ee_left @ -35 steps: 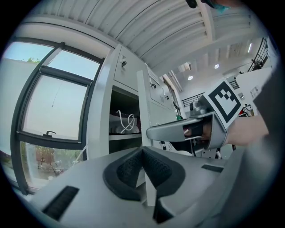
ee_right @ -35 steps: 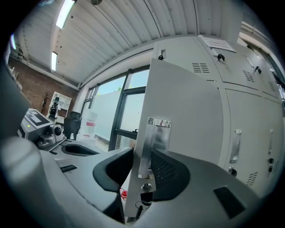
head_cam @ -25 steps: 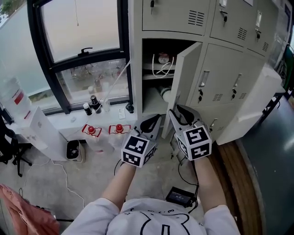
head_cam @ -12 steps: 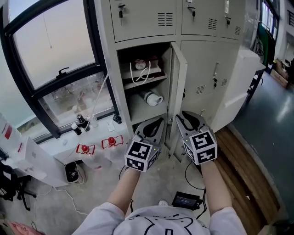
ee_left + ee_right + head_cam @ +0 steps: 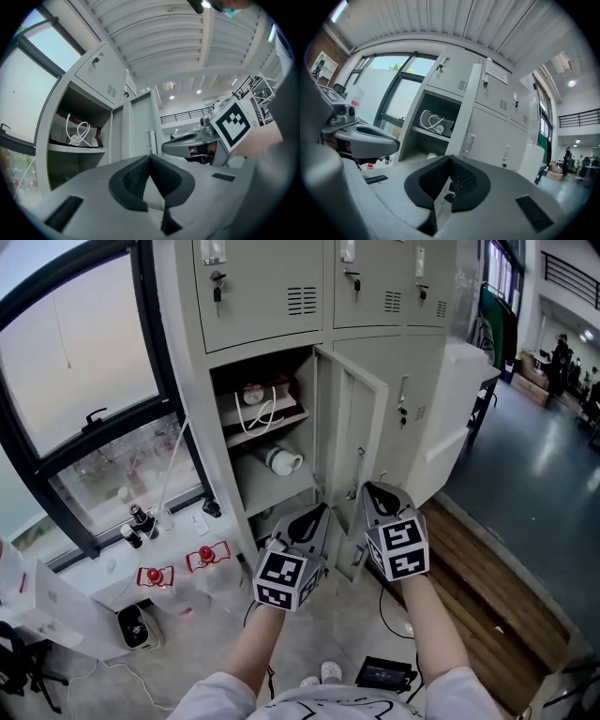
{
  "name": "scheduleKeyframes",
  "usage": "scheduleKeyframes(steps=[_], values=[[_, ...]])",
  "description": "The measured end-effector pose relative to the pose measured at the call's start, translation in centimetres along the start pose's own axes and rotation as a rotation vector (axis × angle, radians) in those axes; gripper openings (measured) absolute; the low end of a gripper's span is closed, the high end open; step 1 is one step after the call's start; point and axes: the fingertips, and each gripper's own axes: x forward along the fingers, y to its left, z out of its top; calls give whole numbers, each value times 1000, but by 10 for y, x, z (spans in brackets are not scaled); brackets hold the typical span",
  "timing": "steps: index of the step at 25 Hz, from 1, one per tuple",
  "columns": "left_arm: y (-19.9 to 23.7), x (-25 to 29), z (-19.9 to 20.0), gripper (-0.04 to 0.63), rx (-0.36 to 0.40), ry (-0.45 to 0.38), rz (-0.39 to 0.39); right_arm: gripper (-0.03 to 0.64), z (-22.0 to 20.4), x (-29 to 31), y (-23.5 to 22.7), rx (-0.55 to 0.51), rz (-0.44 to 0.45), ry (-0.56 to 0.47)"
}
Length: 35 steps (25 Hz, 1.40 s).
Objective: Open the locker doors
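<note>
**A:** What has changed since a second ago?
**B:** Your right hand-held gripper (image 5: pixel 377 493) has moved up to the open locker door (image 5: pixel 352 427), and its jaws have just closed on the door's free edge. Your left hand-held gripper (image 5: pixel 319 512) hangs clenched and empty just beside it.
**A:** And around it?
**B:** A white cable (image 5: pixel 260 409) lies on the shelf (image 5: pixel 281 425) inside; bottles (image 5: pixel 139 519) stand on the sill (image 5: pixel 103 568) at left.

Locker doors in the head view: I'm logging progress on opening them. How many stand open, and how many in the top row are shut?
open locker door: 1
shut top-row doors: 3 (left, middle, right)
Total: 4
</note>
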Motion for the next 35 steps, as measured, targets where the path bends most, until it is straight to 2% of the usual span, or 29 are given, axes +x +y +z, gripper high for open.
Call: scheduleKeyframes(steps=[6, 10, 14, 19, 23, 29, 35], values=[[-9, 7, 2, 8, -15, -4, -36, 15, -10, -2, -35, 64, -84, 17], [-19, 20, 1, 8, 2, 7, -61, 15, -15, -3, -53, 71, -107, 32], [-36, 36, 12, 8, 28, -8, -79, 15, -13, -14, -75, 108, -118, -1], [-70, 70, 41, 8, 61, -57, -93, 15, 6, -31, -110, 104, -91, -69], [-106, 108, 51, 8, 82, -66, -99, 15, 25, -46, -145, 80, -64, -147], [-153, 166, 70, 8, 96, -108, -49, 15, 26, -58, -201, 24, -2, -192], [-179, 215, 86, 8, 83, -131, 24, 15, 15, -68, -252, 65, 77, -246]])
